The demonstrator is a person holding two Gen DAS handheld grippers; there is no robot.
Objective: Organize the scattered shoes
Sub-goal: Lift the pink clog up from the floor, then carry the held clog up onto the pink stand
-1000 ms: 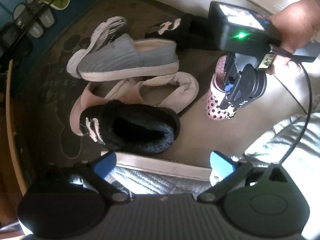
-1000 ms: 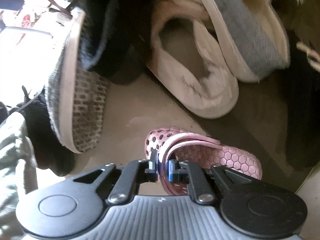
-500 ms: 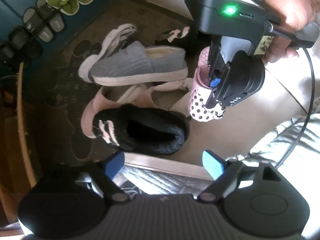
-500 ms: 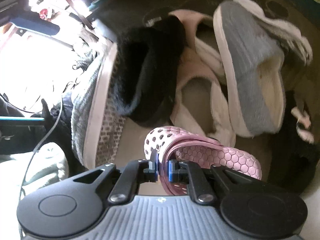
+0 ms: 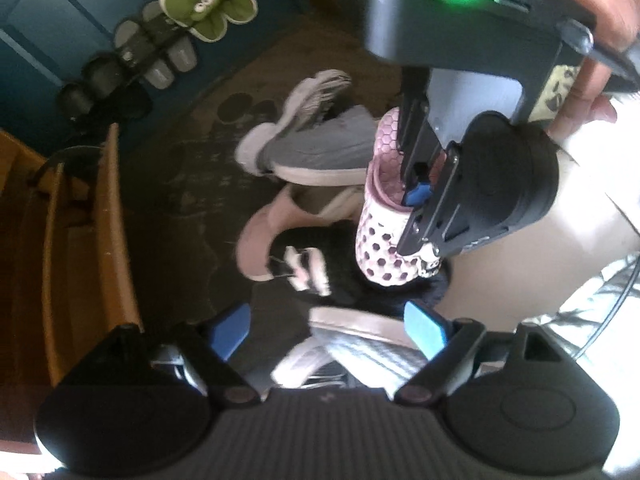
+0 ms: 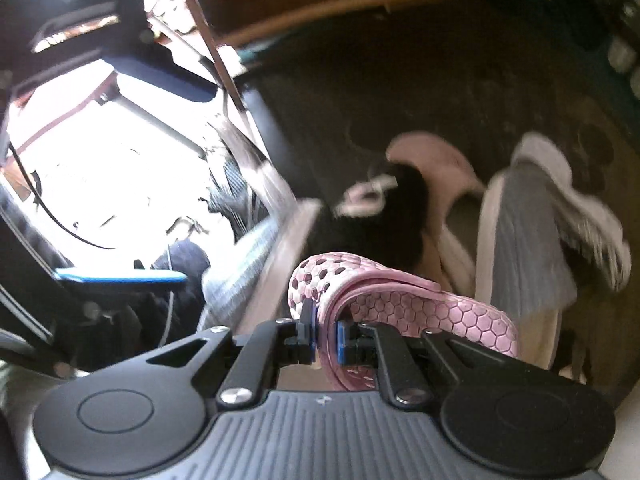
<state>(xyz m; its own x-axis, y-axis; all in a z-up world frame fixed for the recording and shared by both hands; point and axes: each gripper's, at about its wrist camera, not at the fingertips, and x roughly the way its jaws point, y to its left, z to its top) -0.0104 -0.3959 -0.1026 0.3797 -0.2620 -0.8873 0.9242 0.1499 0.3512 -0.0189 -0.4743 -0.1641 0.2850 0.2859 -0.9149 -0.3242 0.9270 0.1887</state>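
My left gripper (image 5: 328,330) hangs half open over a grey knit shoe (image 5: 360,354), whose upper fills the gap between my blue pads, though I can't tell if they press on it; just beyond lies the black fuzzy slipper (image 5: 320,276), then the pale pink slipper (image 5: 260,236), the grey slip-on (image 5: 320,150) and a white sneaker (image 5: 308,96), all heaped on the dark rug (image 5: 192,168), with a tidy row of slippers (image 5: 156,52) lined up by the blue door. Over to the right, my right gripper (image 6: 325,334) is pinched nearly shut on the rim of the little pink clog (image 6: 420,308), which dangles in the air above the pile. Risk now: it's a thin edge grip, so a fast swing could twist the clog out and drop it back into the heap; and my two tools sit close, so the clog could clip the left one. Against a second ago, the clog was down on the pale floor beside the pile; now it's lifted clear, my right wrist has rolled, my left jaws have narrowed from wide, and both views have pulled up and away from the shoes
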